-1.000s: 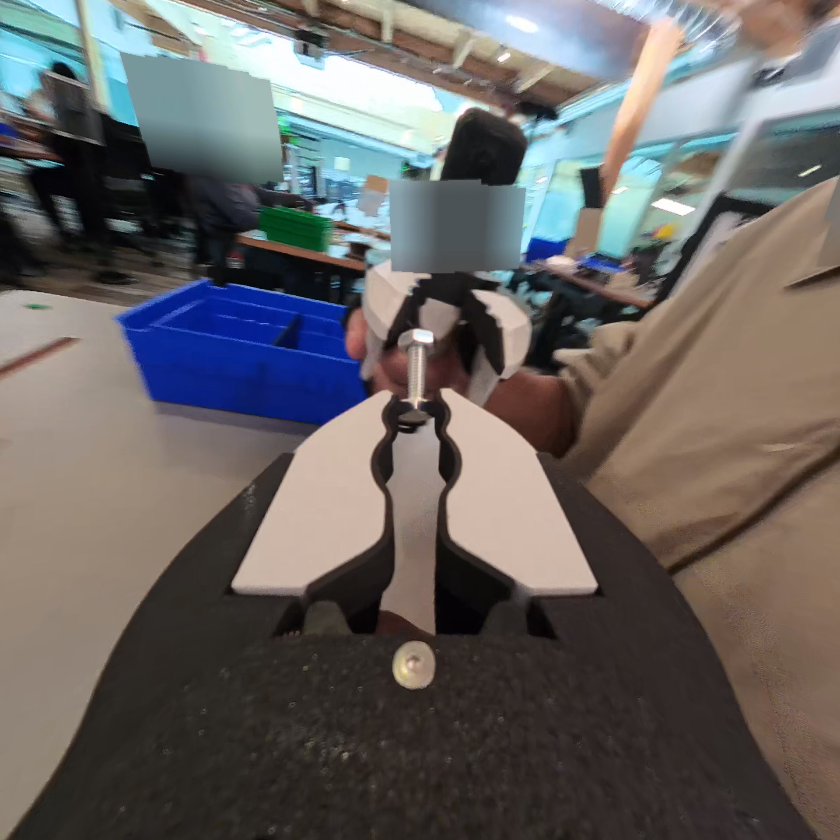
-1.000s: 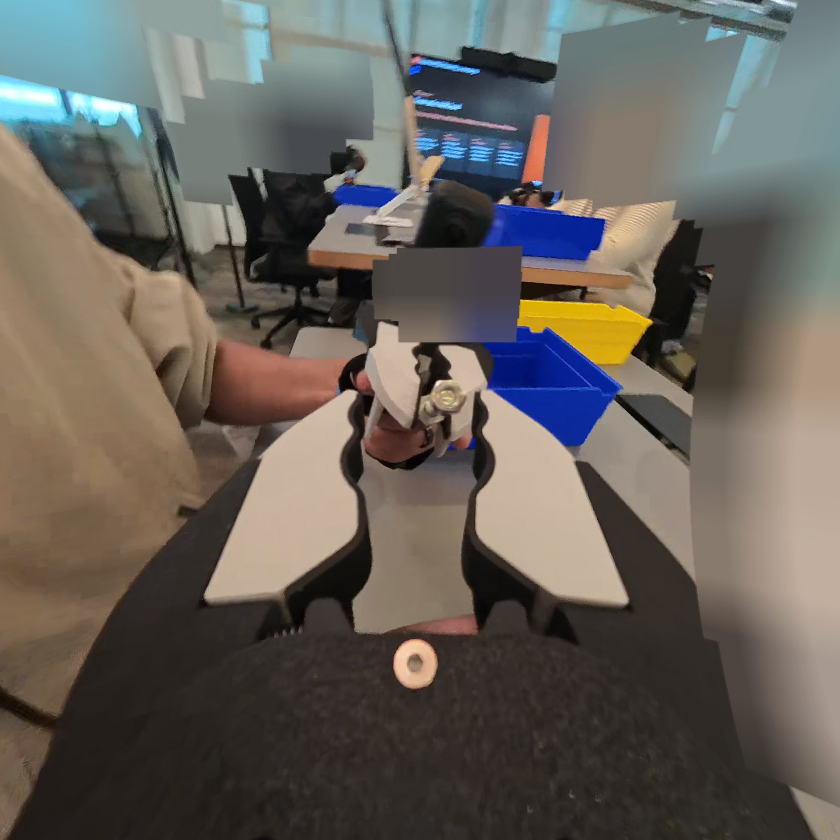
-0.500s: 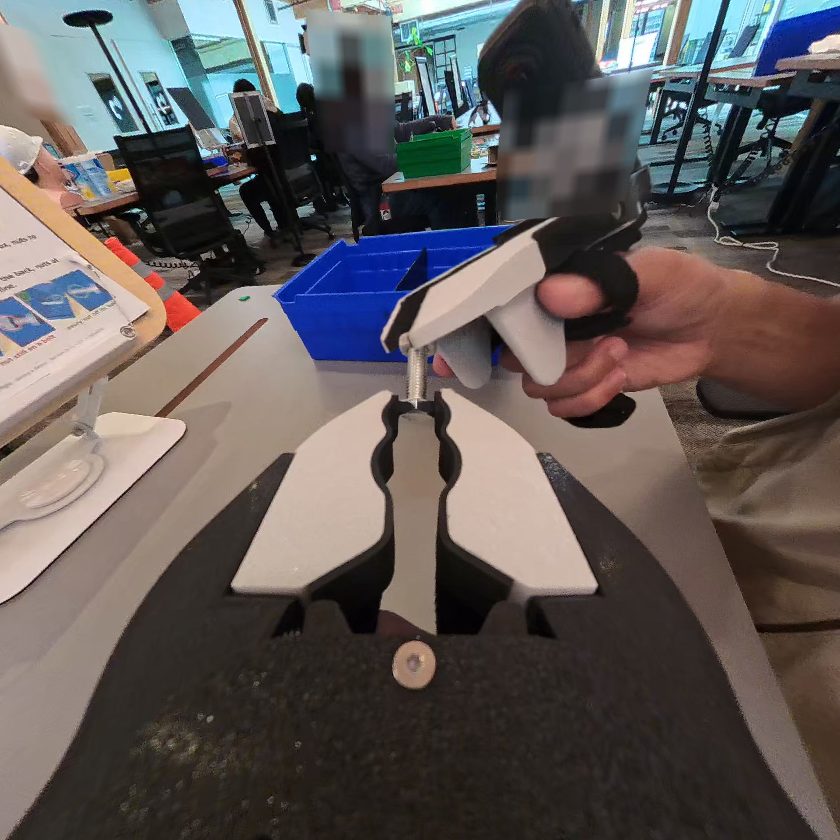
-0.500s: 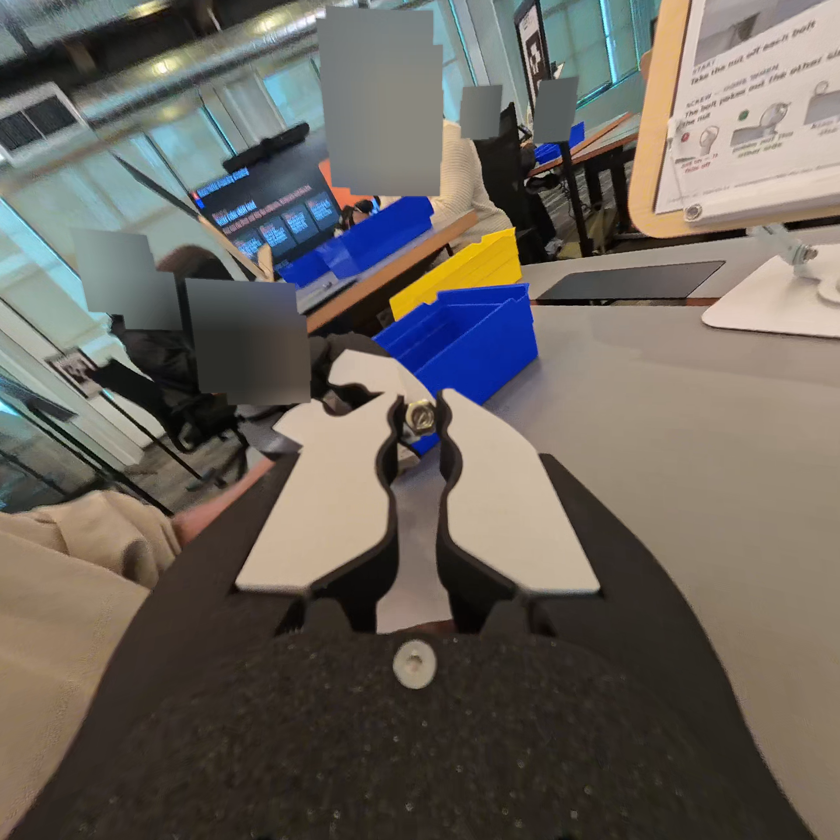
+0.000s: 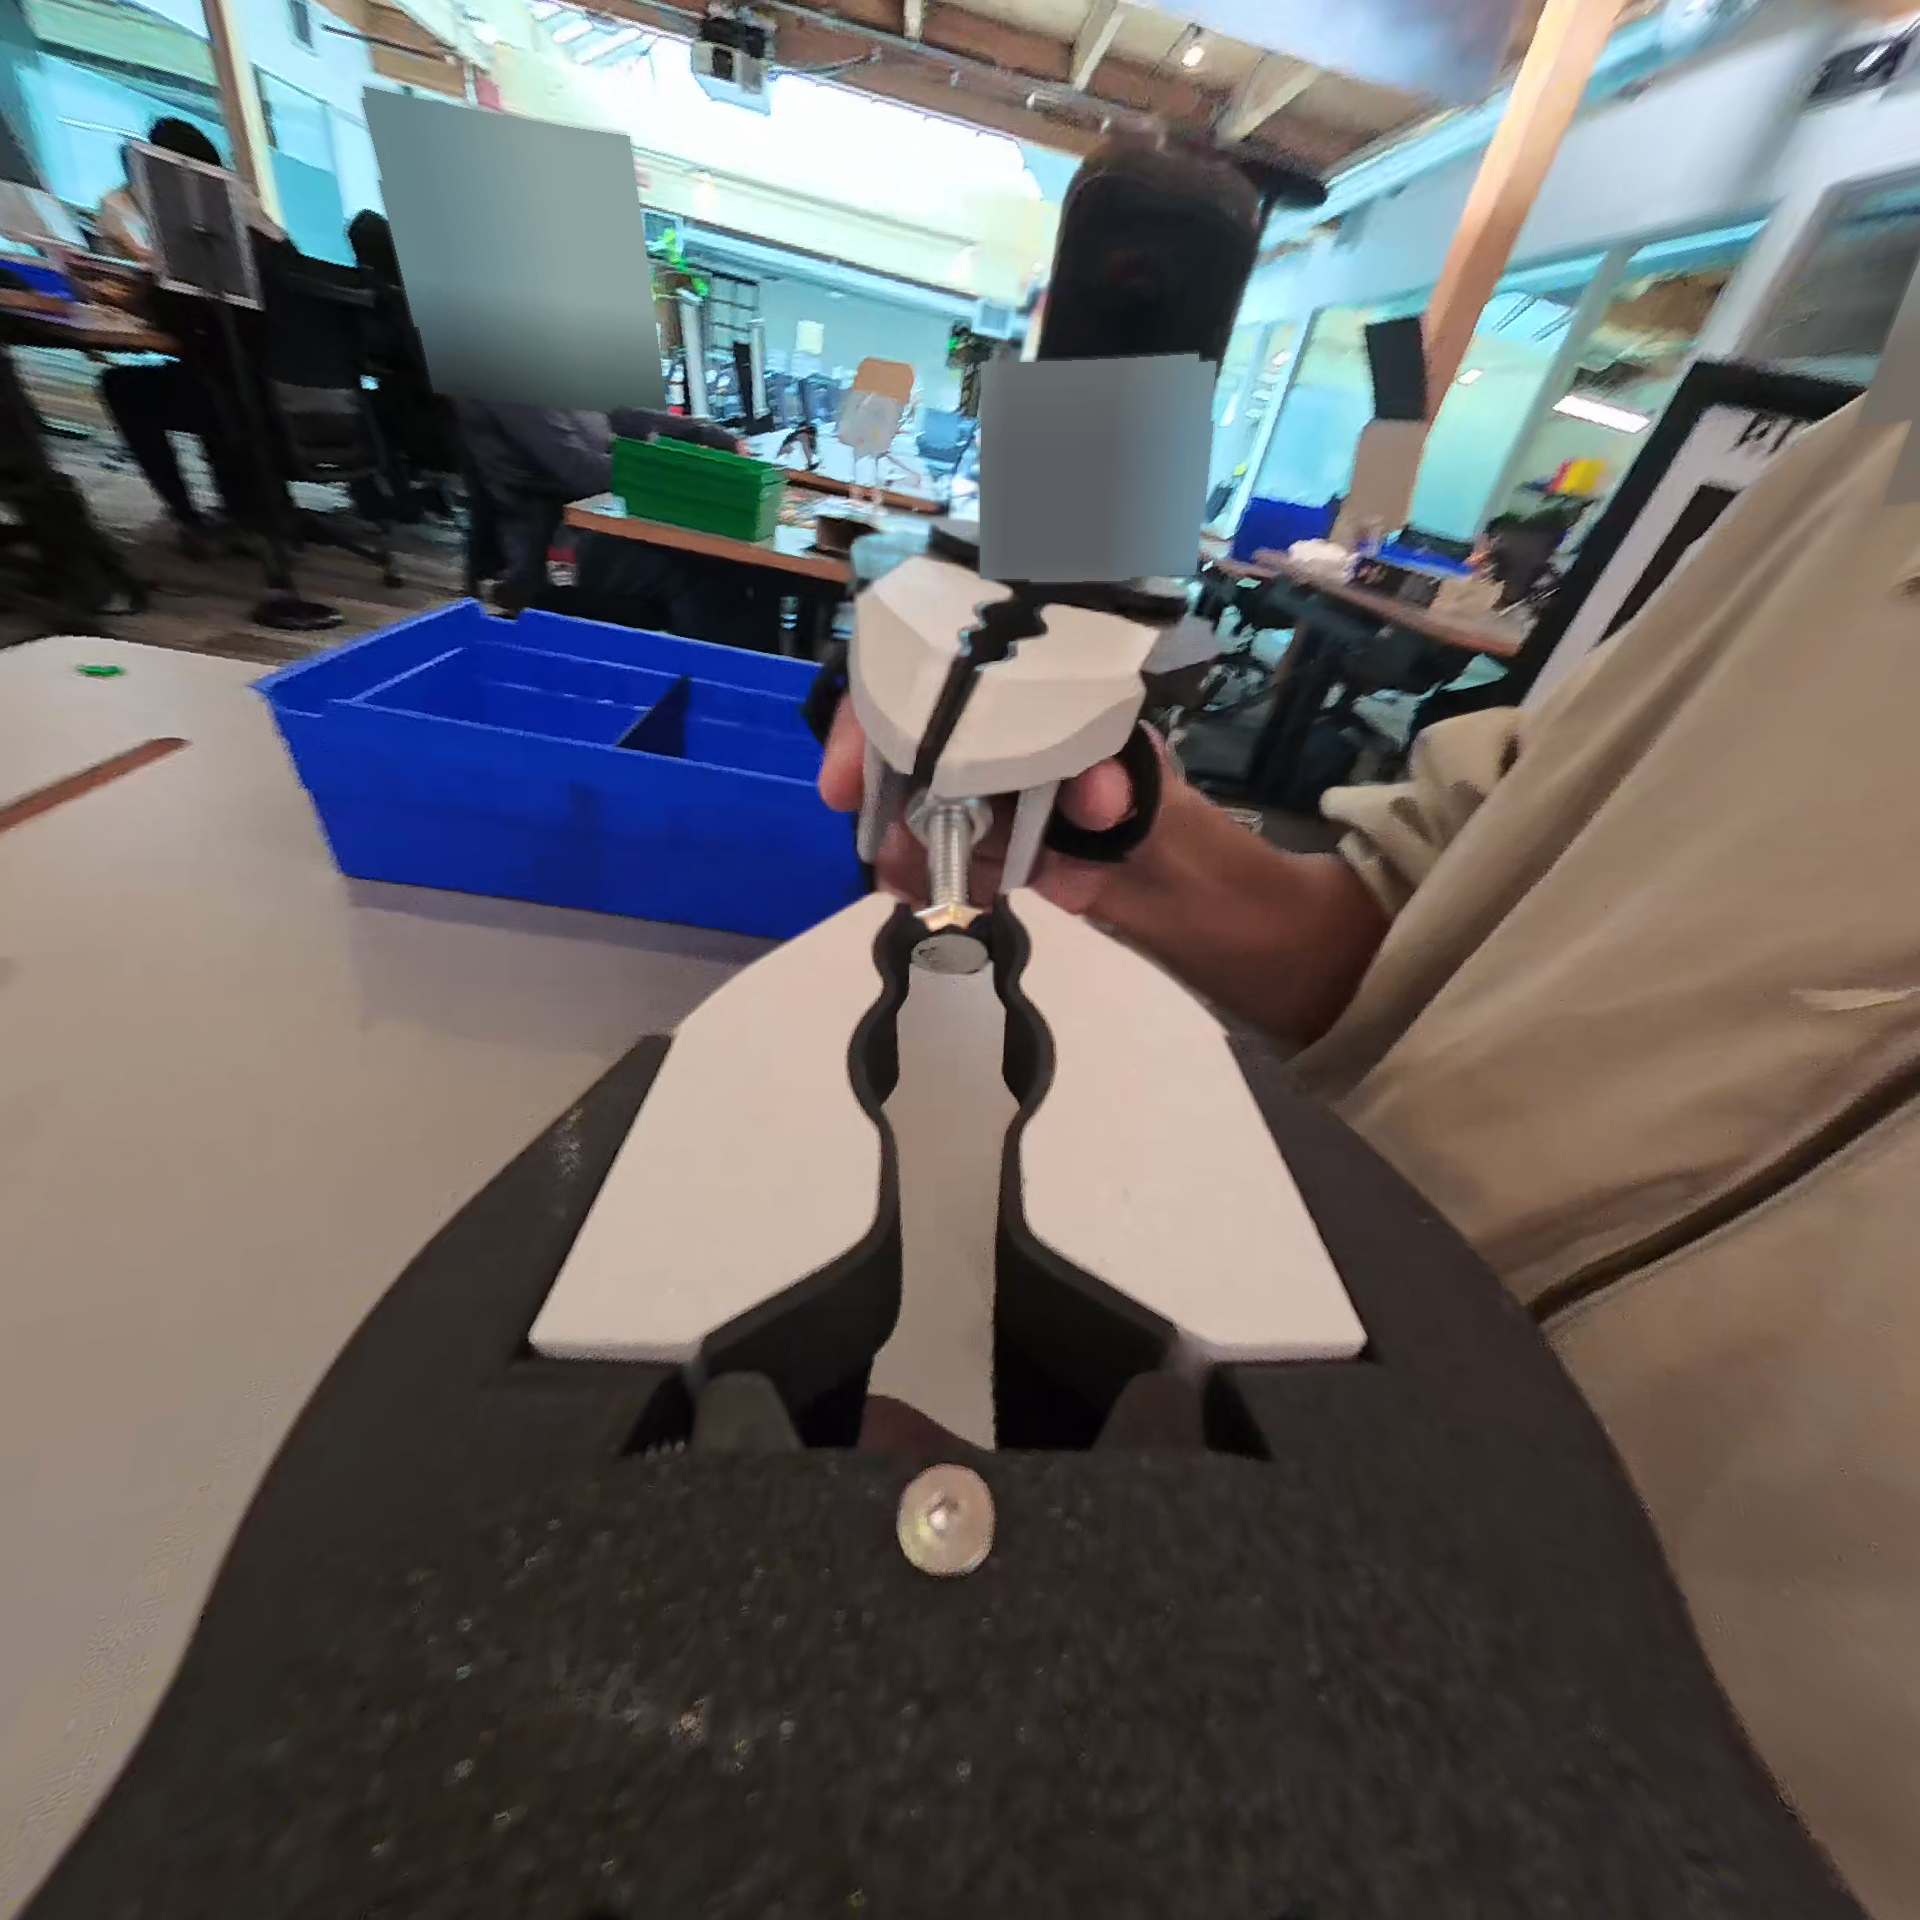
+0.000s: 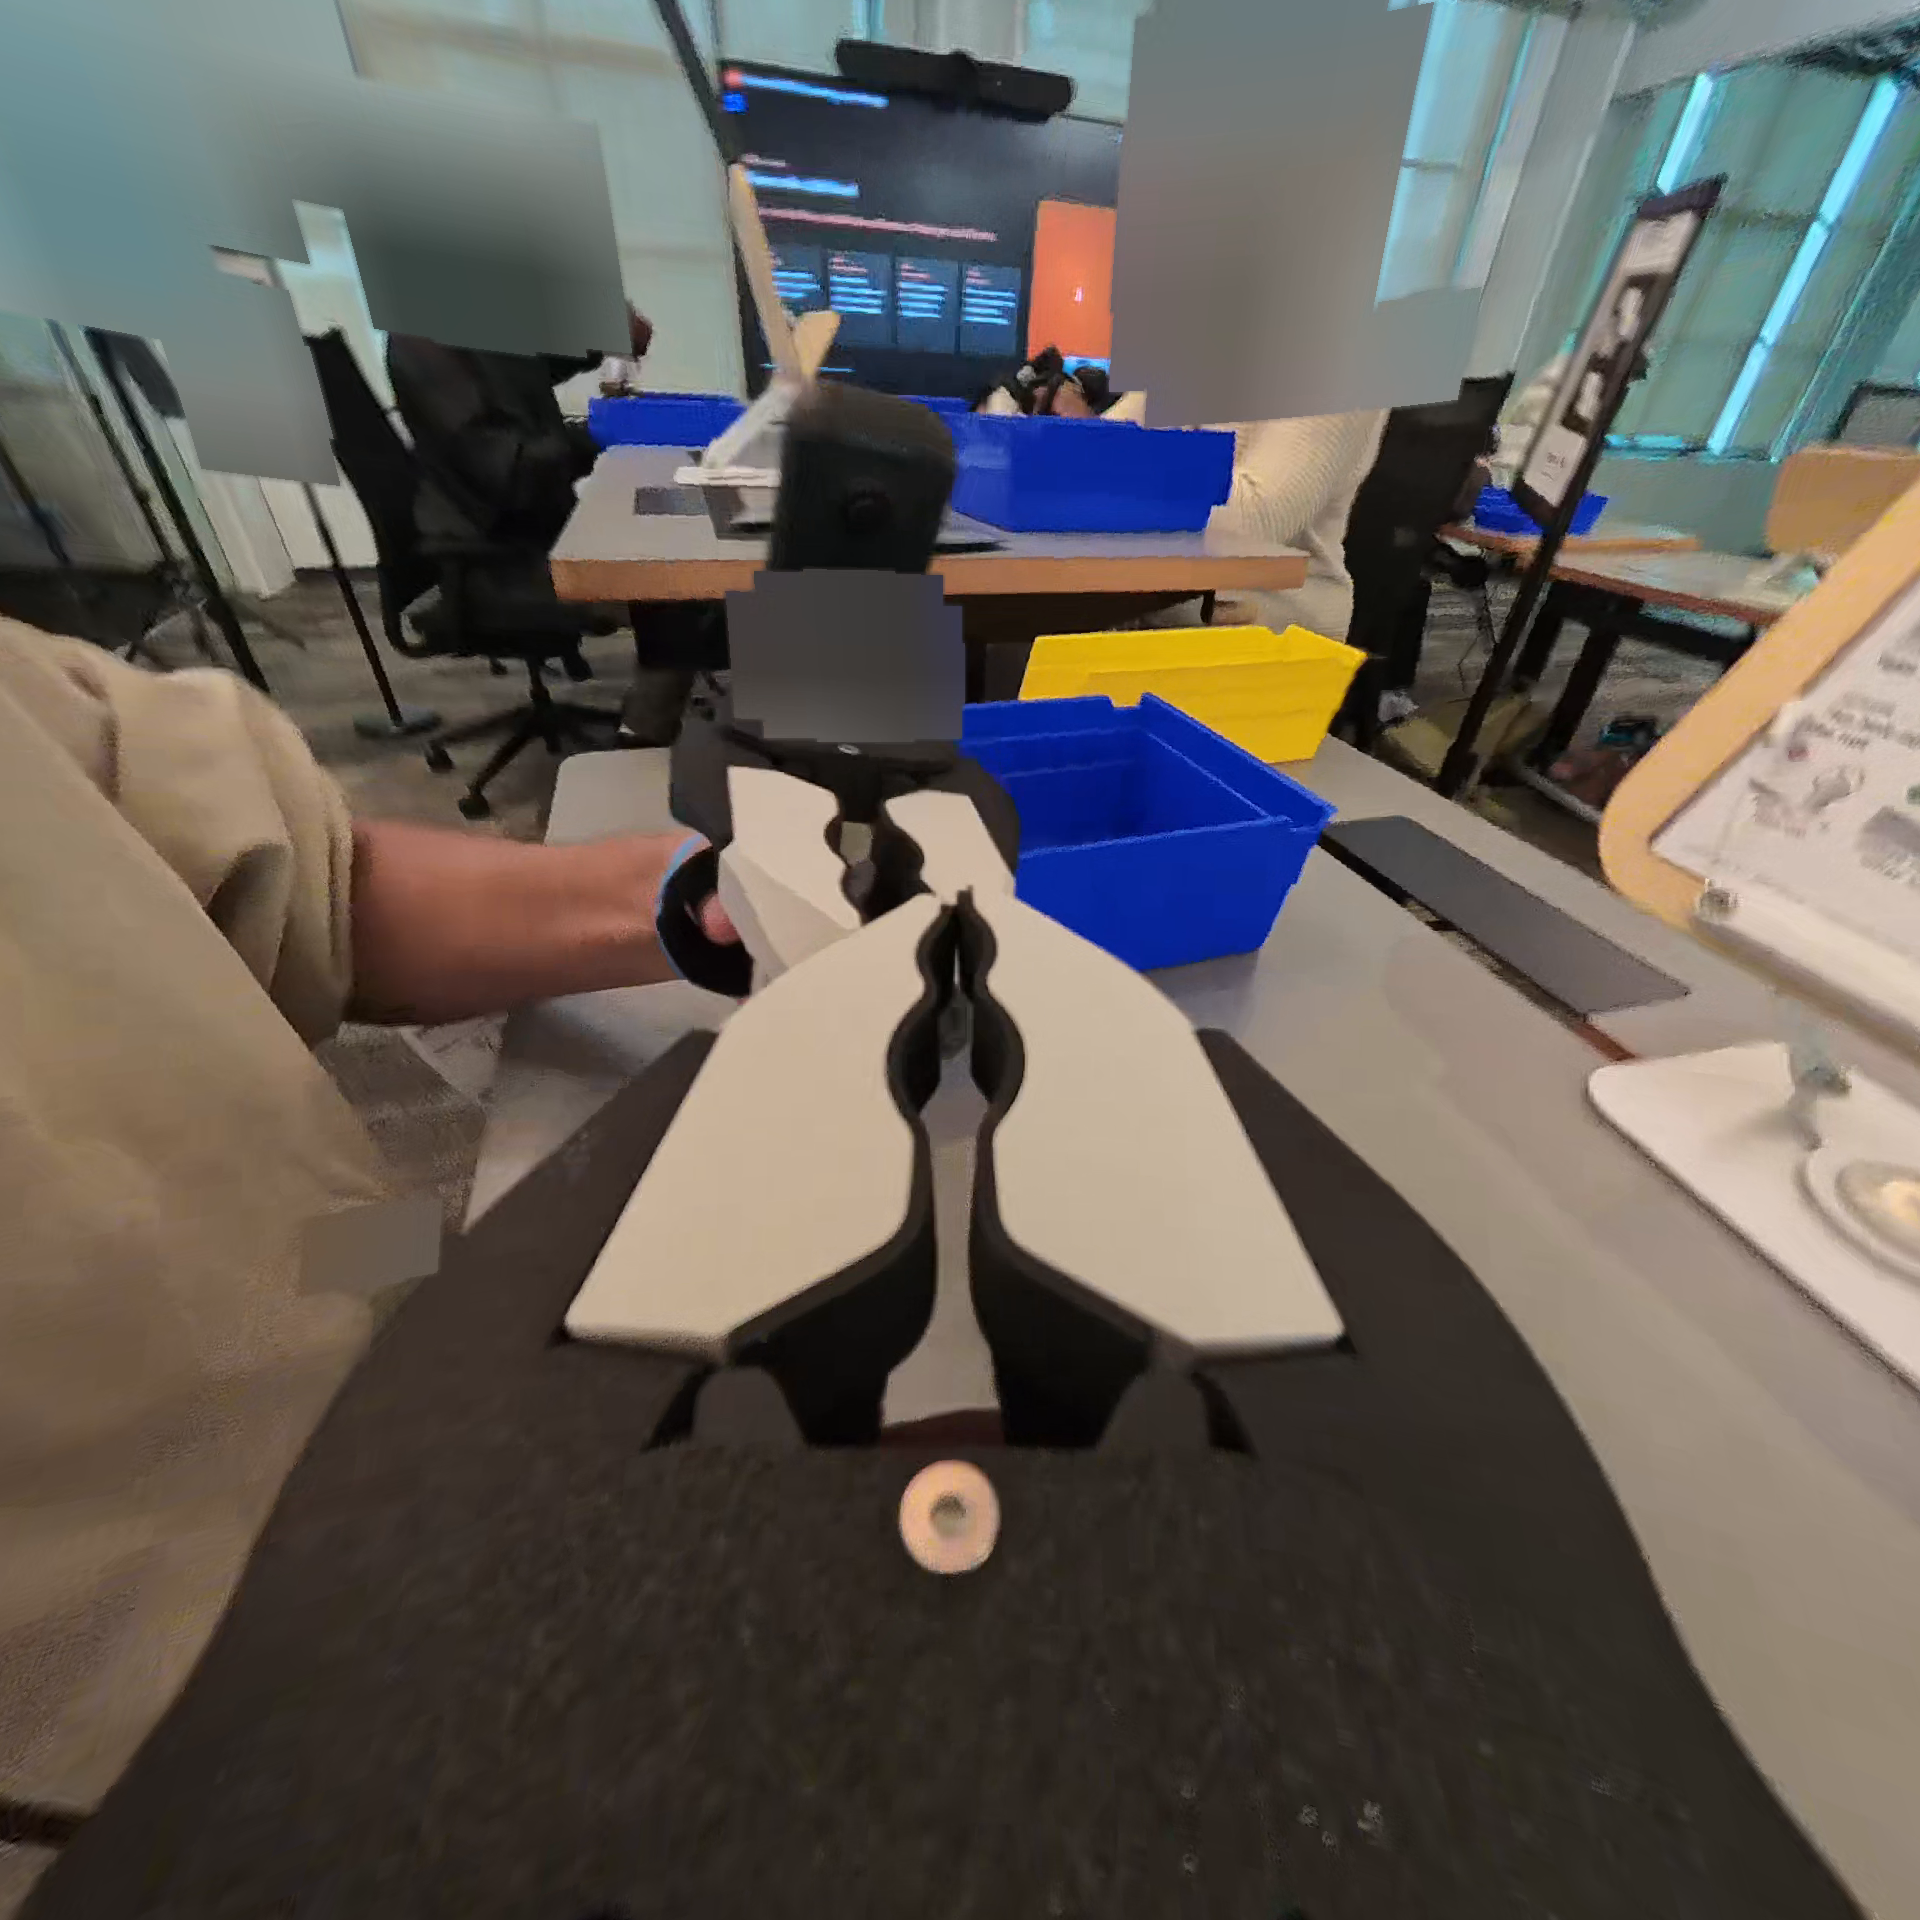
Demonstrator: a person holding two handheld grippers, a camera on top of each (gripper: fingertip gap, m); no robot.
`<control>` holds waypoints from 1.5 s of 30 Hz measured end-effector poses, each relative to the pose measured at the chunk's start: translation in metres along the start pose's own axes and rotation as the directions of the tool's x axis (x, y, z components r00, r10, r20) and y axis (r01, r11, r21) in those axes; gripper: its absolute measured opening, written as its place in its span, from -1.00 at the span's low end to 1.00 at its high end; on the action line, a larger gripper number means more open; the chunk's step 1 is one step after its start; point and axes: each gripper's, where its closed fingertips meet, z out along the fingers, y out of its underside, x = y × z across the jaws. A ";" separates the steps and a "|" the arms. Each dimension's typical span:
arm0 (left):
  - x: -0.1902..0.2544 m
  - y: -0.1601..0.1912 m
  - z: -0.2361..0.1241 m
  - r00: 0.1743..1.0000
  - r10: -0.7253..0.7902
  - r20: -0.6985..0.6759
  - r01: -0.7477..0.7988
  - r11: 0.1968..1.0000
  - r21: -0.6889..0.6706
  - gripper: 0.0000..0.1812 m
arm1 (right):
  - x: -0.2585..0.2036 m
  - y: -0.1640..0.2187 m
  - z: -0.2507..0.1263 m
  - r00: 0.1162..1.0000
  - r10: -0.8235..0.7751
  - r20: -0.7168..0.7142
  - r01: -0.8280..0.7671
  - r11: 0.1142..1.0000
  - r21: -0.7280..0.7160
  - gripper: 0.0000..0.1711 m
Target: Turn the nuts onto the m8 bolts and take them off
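Since a half-second ago both grippers are swinging back face to face, left gripper [image 5: 945,935] clamping the bolt [image 5: 948,883] head, right gripper [image 5: 951,821] at twelve o'clock pinching the nut [image 5: 948,824], risking cross-threading if tilted.

Bright, even indoor light comes from ceiling fixtures [image 5: 1195,47] overhead and windows [image 6: 1787,270] at far right — shadows on the grey table [image 5: 208,1039] stay soft. Wide-angle lenses bend lines near the edges. The far background is smeared with motion blur — near parts look sharper.
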 end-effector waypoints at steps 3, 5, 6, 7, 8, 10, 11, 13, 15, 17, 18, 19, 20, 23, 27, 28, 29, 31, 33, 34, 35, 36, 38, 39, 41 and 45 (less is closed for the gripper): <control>0.000 0.000 0.004 1.000 -0.009 -0.005 0.009 1.000 -0.002 -0.84 | 0.005 -0.008 -0.004 0.999 0.011 0.044 -0.012 1.000 0.018 -1.00; -0.004 0.002 0.005 1.000 0.004 0.010 -0.004 1.000 -0.015 -0.84 | 0.016 -0.014 -0.008 0.999 0.042 0.024 -0.043 0.999 0.030 -1.00; -0.008 0.001 0.004 1.000 0.009 0.026 -0.009 1.000 -0.007 -0.84 | 0.022 -0.019 -0.012 0.997 0.075 0.015 -0.076 0.996 0.056 -0.99; -0.011 0.000 0.003 0.999 0.024 0.049 -0.023 1.000 -0.005 -0.84 | 0.024 -0.021 -0.016 0.991 0.129 0.026 -0.130 0.989 0.067 -0.87; -0.017 -0.002 0.001 0.995 0.048 0.088 -0.048 0.999 -0.004 -0.84 | 0.026 -0.019 -0.019 0.979 0.199 0.032 -0.201 0.978 0.057 -0.76; -0.030 -0.006 -0.003 0.974 0.123 0.190 -0.124 0.992 -0.008 -0.84 | 0.034 -0.005 -0.021 0.936 0.351 -0.020 -0.350 0.935 0.046 -0.65; -0.036 -0.005 -0.008 0.954 0.184 0.238 -0.179 0.983 -0.042 -0.84 | 0.037 0.003 -0.021 0.901 0.431 -0.044 -0.429 0.902 0.058 -0.64; -0.041 -0.003 -0.008 0.921 0.264 0.286 -0.245 0.964 -0.100 -0.84 | 0.038 0.018 -0.018 0.830 0.554 -0.059 -0.551 0.832 0.061 -0.58; -0.039 -0.002 -0.005 0.926 0.268 0.267 -0.247 0.963 -0.108 -0.84 | 0.036 0.029 -0.011 0.788 0.613 -0.056 -0.611 0.790 0.050 -0.58; -0.040 -0.003 -0.002 0.928 0.267 0.259 -0.248 0.963 -0.102 -0.84 | 0.032 0.033 -0.006 0.777 0.628 -0.049 -0.627 0.778 0.041 -0.59; -0.038 -0.002 0.000 0.934 0.259 0.245 -0.239 0.965 -0.108 -0.84 | 0.031 0.030 -0.005 0.778 0.627 -0.033 -0.625 0.779 0.055 -0.63; -0.039 -0.001 0.000 0.931 0.264 0.251 -0.244 0.964 -0.110 -0.84 | 0.028 0.025 -0.004 0.784 0.620 -0.012 -0.618 0.783 0.064 -0.77; -0.038 0.000 0.001 0.932 0.266 0.245 -0.245 0.963 -0.114 -0.84 | 0.026 0.022 -0.004 0.796 0.606 -0.002 -0.604 0.794 0.071 -0.83; -0.030 0.000 0.001 0.963 0.200 0.183 -0.189 0.979 -0.074 -0.84 | 0.020 0.017 -0.004 0.874 0.486 0.014 -0.486 0.873 0.034 -0.83; -0.013 -0.004 0.001 0.999 0.037 0.025 -0.037 0.999 -0.010 -0.84 | 0.006 0.011 -0.005 0.961 0.261 0.094 -0.259 0.965 -0.035 -0.83; -0.005 -0.005 -0.002 0.999 -0.015 -0.050 0.016 1.000 0.009 -0.84 | 0.000 0.008 -0.006 0.977 0.169 0.130 -0.165 0.986 -0.040 -0.83; 0.003 -0.006 -0.003 0.990 -0.069 -0.120 0.071 0.997 0.015 -0.84 | -0.005 0.005 -0.007 0.985 0.073 0.159 -0.066 0.997 -0.047 -0.83; 0.011 -0.007 -0.004 0.970 -0.128 -0.206 0.135 0.991 0.019 -0.84 | -0.013 0.003 -0.008 0.974 -0.068 0.217 0.088 0.993 -0.081 -0.83; 0.021 -0.009 -0.005 0.933 -0.194 -0.304 0.207 0.978 0.009 -0.84 | -0.021 -0.002 -0.010 0.941 -0.187 0.283 0.217 0.973 -0.077 -0.83; 0.024 -0.010 -0.005 0.916 -0.220 -0.336 0.236 0.972 0.005 -0.84 | -0.023 -0.003 -0.010 0.923 -0.233 0.306 0.269 0.960 -0.078 -0.83; 0.026 -0.010 -0.006 0.895 -0.247 -0.373 0.263 0.965 -0.009 -0.84 | -0.025 -0.003 -0.011 0.896 -0.301 0.325 0.339 0.939 -0.065 -0.84; 0.028 -0.011 -0.006 0.876 -0.265 -0.402 0.283 0.959 -0.016 -0.84 | -0.027 -0.004 -0.011 0.865 -0.372 0.337 0.409 0.912 -0.041 -0.83; 0.029 -0.011 -0.006 0.857 -0.285 -0.429 0.305 0.952 -0.023 -0.84 | -0.027 -0.005 -0.012 0.812 -0.465 0.352 0.498 0.867 -0.004 -0.83; 0.027 -0.010 -0.005 0.862 -0.283 -0.420 0.303 0.953 -0.020 -0.84 | -0.025 -0.004 -0.013 0.805 -0.476 0.353 0.511 0.860 -0.006 -0.83; 0.019 -0.010 -0.003 0.894 -0.259 -0.366 0.277 0.961 -0.005 -0.84 | -0.018 -0.003 -0.012 0.834 -0.438 0.337 0.477 0.878 -0.037 -0.83; 0.003 -0.012 -0.001 0.966 -0.147 -0.211 0.152 0.988 0.007 -0.84 | -0.009 0.002 -0.010 0.912 -0.301 0.279 0.330 0.942 -0.063 -0.52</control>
